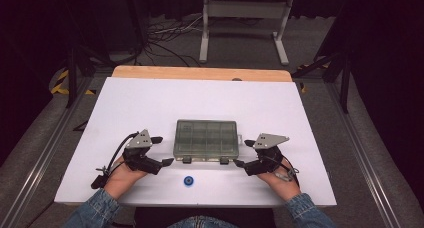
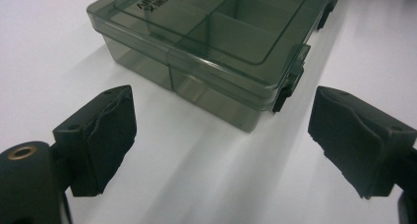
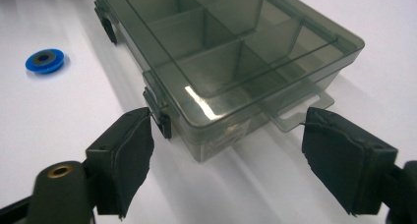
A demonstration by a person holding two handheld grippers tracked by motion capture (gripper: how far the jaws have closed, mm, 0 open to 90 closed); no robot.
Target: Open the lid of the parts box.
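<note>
Jaws on your left gripper (image 1: 167, 151) stand wide apart with nothing between them, just off the near-left corner of the organizer box (image 1: 206, 138). Your right gripper (image 1: 243, 153) is likewise spread wide and holds nothing; in the right gripper view its pads flank the box's near-right corner without touching it, one by the black latch (image 3: 163, 123), the other by the clear tab (image 3: 299, 112).

You see a shallow, smoky-grey translucent box, lid closed, with divider walls showing through and 2 black latches on the side facing you. It sits on the white desk (image 1: 150, 103), roughly midway between the left and right edges and closer to the near edge than the far one.

A small blue ring (image 1: 188, 181) lies near the desk's near edge, between your 2 hands and apart from the box. Bare desk runs to the far, left and right edges.
</note>
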